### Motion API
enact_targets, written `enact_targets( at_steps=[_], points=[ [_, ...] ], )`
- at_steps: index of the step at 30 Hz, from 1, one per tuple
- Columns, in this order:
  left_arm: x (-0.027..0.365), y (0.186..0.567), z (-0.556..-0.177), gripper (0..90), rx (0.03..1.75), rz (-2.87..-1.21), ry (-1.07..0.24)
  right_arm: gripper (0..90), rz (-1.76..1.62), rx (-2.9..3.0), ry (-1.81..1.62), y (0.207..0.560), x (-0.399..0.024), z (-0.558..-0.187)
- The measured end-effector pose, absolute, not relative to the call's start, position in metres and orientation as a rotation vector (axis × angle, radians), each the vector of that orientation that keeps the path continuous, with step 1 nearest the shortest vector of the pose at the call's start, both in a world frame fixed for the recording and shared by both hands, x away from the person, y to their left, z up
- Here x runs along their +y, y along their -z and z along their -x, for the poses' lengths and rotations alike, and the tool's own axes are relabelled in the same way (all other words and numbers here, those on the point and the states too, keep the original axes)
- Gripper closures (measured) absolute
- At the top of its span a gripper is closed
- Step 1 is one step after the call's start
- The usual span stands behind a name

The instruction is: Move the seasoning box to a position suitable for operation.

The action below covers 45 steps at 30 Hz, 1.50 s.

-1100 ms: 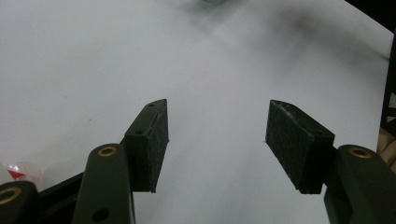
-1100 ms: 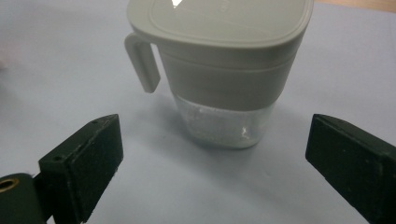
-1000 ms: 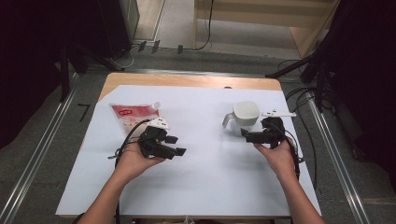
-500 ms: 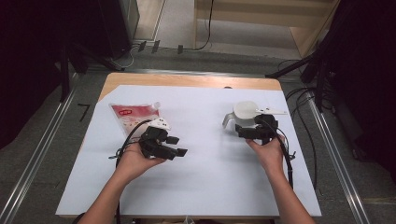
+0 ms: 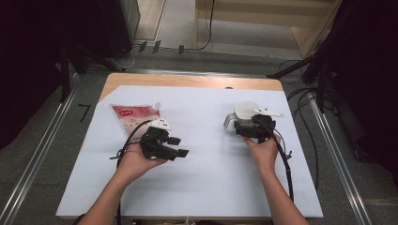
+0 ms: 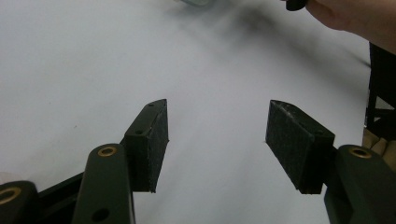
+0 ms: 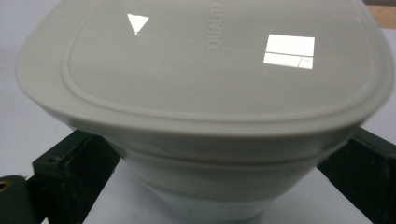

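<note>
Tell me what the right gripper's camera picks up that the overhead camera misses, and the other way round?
Right gripper view: the word QUALITY embossed on the container's lid, and black jaws flanking the tub below its rim. High view: the red and white pouch, the left gripper with jaws apart and nothing between them, both forearms. Both: the white lidded container on the white sheet, right gripper around it.

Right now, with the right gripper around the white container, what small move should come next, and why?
Probably close the right gripper on the white lidded container. Its jaws stand on either side of the body under the lid, but whether the pads press yet is unclear. The left gripper is open over bare white paper.
</note>
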<state>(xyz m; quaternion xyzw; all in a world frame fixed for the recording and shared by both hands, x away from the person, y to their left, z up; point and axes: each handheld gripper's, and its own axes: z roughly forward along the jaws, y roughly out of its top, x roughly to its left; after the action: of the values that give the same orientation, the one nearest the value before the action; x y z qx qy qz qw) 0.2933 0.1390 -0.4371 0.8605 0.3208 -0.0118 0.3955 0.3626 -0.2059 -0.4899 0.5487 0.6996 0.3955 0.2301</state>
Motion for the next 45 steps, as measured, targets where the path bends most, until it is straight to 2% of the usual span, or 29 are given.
enact_targets(
  at_steps=[5, 11, 12, 38, 45],
  points=[
    [0.139, 0.437, -0.293, 40.4, 0.814, -2.182, 0.032, 3.8, -1.524, 1.901, -1.089, 0.495, -0.201, -0.365],
    [0.139, 0.437, -0.293, 40.4, 0.822, -2.189, 0.032, 9.9, -1.524, 1.873, -1.103, 0.499, -0.198, -0.367],
    [0.14, 0.438, -0.294, 40.3, 0.821, -2.19, 0.033, 13.1, -1.526, 1.86, -1.11, 0.499, -0.2, -0.368],
    [0.142, 0.441, -0.294, 40.2, 0.84, -2.184, 0.034, 14.6, -1.401, 1.912, -1.141, 0.502, -0.204, -0.368],
    [0.143, 0.441, -0.295, 40.1, 0.842, -2.189, 0.034, 14.7, -1.38, 1.91, -1.198, 0.491, -0.207, -0.363]
  ],
)
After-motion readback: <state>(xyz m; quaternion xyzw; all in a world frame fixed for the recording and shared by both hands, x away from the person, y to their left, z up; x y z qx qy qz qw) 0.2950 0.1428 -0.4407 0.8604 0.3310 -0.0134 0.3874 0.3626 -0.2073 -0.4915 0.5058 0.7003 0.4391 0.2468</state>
